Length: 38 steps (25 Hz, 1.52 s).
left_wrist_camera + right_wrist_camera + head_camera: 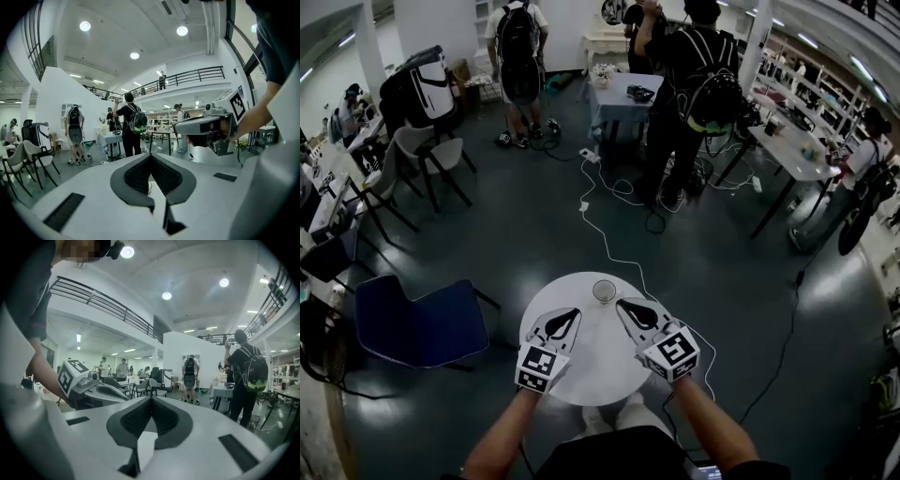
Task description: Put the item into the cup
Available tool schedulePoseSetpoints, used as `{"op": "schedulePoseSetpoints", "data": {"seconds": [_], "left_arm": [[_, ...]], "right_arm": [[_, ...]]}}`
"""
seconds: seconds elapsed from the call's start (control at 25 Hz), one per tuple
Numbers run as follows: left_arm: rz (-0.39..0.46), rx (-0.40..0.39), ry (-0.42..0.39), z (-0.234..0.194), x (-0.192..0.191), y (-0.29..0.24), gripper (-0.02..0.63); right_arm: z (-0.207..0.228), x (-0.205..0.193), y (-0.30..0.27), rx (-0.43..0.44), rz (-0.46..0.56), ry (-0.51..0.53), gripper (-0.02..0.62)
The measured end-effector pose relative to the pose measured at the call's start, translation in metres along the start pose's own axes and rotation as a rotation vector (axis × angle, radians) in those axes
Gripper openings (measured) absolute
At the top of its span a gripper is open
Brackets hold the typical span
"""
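A small clear cup (pixel 604 291) stands upright at the far edge of the round white table (pixel 591 375). What is in the cup is too small to make out, and no loose item shows on the tabletop. My left gripper (pixel 573 316) hovers over the table's left half, shut with nothing between its pads (pixel 140 174). My right gripper (pixel 625 306) hangs over the right half, just right of the cup, also shut and empty. Each gripper view looks out level across the room, with the other gripper alongside: the right gripper (pixel 211 130) and the left gripper (pixel 91 387).
A blue chair (pixel 422 323) stands left of the table. A white cable (pixel 614 248) runs across the dark floor beyond it. Further back are people with backpacks (pixel 520 52), a grey table (pixel 623 94), chairs (pixel 431 155) and a long desk (pixel 792 145).
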<state>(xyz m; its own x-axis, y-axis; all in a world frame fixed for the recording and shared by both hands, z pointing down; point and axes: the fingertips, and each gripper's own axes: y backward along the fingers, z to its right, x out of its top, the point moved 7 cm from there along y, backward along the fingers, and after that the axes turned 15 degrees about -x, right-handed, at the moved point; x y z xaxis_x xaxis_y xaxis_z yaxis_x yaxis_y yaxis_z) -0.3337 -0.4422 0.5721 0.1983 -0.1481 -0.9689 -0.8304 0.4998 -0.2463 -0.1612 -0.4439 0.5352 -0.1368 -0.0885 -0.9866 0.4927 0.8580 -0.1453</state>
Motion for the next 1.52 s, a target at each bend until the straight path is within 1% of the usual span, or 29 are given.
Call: {"op": "schedulePoseSetpoints", "data": {"seconds": [0.24, 0.48, 0.68, 0.92, 1.08, 1.32, 1.52], "left_arm": [[0.013, 0.017, 0.005, 0.003, 0.025, 0.009, 0.015], [0.032, 0.046, 0.01, 0.005, 0.028, 0.009, 0.015], [0.053, 0.07, 0.009, 0.014, 0.039, 0.011, 0.015], [0.071, 0.1, 0.014, 0.043, 0.052, 0.006, 0.015], [0.08, 0.127, 0.015, 0.058, 0.058, 0.014, 0.015], [0.086, 0.152, 0.018, 0.094, 0.057, 0.013, 0.015], [0.083, 0.162, 0.015, 0.127, 0.058, 0.022, 0.015]], "right_arm": [[0.004, 0.022, 0.005, 0.003, 0.009, -0.002, 0.017], [0.01, 0.024, 0.007, 0.005, 0.022, 0.013, 0.017], [0.014, 0.033, 0.017, 0.019, 0.032, 0.018, 0.017], [0.024, 0.04, 0.044, 0.042, 0.045, 0.045, 0.017], [0.023, 0.048, 0.062, 0.045, 0.055, 0.049, 0.017], [0.027, 0.041, 0.095, 0.066, 0.065, 0.032, 0.017], [0.017, 0.041, 0.124, 0.084, 0.074, 0.033, 0.017]]}}
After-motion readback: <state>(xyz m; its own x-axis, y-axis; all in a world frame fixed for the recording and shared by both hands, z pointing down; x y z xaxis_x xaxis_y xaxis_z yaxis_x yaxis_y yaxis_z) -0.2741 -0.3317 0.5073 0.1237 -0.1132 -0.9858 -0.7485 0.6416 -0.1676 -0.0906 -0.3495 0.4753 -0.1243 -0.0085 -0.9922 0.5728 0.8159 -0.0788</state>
